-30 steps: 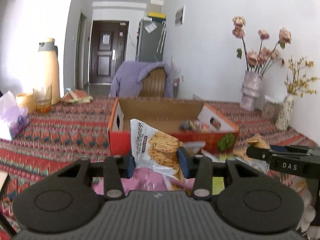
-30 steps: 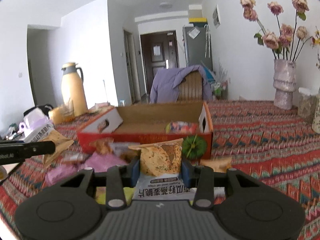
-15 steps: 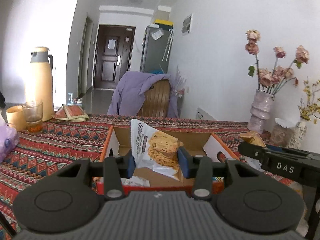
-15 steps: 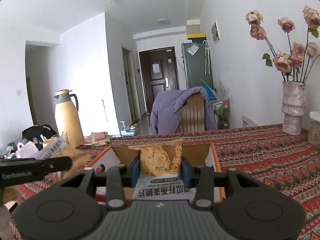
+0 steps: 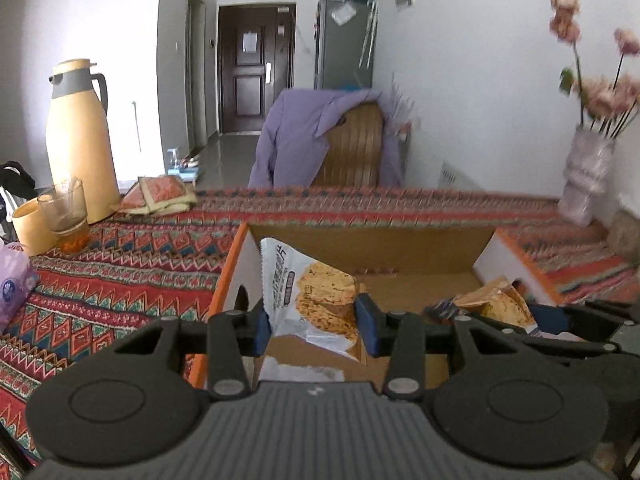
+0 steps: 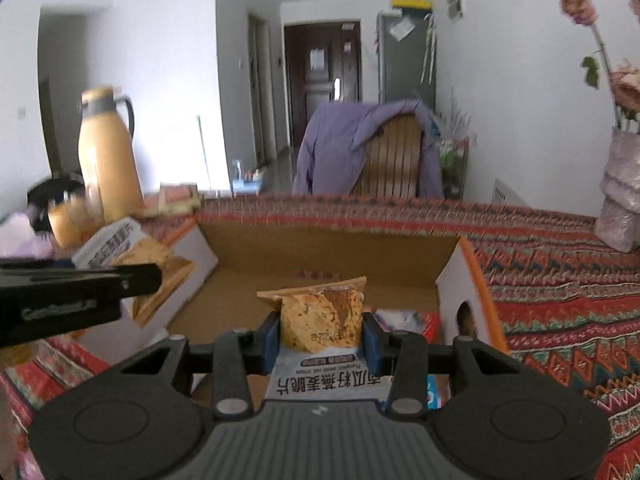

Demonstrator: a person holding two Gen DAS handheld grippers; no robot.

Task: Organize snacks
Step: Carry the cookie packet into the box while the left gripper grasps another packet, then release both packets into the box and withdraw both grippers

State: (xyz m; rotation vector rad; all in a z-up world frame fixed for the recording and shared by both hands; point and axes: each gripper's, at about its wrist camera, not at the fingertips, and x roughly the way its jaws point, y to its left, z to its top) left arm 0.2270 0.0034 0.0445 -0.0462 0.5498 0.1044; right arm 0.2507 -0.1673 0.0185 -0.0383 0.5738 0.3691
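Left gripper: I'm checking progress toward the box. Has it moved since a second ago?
Yes. The left gripper, shut on its packet, went forward: the box now lies under it.

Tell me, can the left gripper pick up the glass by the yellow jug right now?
Probably not. The left gripper is shut on a snack bag over the box, so it has no free jaws. The path to the glass itself looks clear.

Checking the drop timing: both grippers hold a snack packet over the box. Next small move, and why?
Probably lower both a little, then open. The left gripper and right gripper each clamp a snack packet above the open cardboard box, whose floor looks mostly bare below them.
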